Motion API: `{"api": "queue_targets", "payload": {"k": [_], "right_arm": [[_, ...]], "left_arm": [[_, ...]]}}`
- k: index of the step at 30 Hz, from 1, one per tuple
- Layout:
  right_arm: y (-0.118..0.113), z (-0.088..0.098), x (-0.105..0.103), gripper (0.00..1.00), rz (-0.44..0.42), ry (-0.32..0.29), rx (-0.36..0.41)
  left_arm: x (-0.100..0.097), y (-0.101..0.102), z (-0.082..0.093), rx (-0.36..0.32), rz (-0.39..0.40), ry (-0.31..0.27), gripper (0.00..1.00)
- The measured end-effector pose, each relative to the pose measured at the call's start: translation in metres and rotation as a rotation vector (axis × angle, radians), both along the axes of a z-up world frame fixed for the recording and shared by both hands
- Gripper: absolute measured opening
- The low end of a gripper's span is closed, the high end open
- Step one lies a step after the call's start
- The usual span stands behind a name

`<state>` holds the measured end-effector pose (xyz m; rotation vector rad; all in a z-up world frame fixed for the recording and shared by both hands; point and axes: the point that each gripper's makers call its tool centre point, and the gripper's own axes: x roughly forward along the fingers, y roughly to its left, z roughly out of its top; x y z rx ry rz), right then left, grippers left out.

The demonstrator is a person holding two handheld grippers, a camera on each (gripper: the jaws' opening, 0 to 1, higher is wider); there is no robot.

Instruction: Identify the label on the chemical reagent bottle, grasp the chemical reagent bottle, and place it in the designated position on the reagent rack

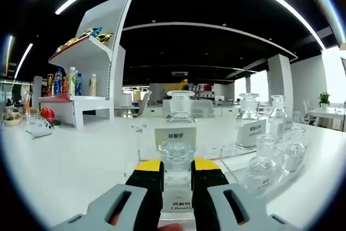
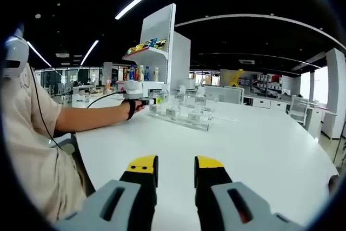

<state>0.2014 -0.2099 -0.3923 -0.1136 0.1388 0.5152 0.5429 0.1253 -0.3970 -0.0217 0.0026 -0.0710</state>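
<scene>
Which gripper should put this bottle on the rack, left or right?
Left. The left gripper is already shut on the reagent bottle right at the rack, while the right gripper hangs empty, far back over the table.

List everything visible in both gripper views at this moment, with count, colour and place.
Held reagent bottle: one, clear glass, between the left gripper's jaws.
Other reagent bottles: at least five, clear glass, on the rack ahead and to the right.
Reagent rack: one, clear, on the white table.
Table: one, white.
Shelf unit: one, white, colourful drinks and snacks on it.
Potted plant: one, green, far right.
Left gripper: black, yellow tips, shut on the bottle.
Right gripper: same colours, open above the table.
Person's arm: one, reaching to the rack.
</scene>
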Motion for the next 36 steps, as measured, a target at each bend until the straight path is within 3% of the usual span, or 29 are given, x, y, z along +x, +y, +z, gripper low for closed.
{"api": "queue_targets", "payload": {"k": [22, 36], "right_arm": [[-0.011, 0.005, 0.001, 0.26, -0.021, -0.012, 0.006], [-0.014, 0.004, 0.003, 0.26, -0.024, -0.011, 0.009]], "left_arm": [[-0.001, -0.004, -0.002, 0.026, 0.004, -0.011, 0.2], [-0.005, -0.006, 0.001, 0.066, -0.012, -0.05, 0.24]]}}
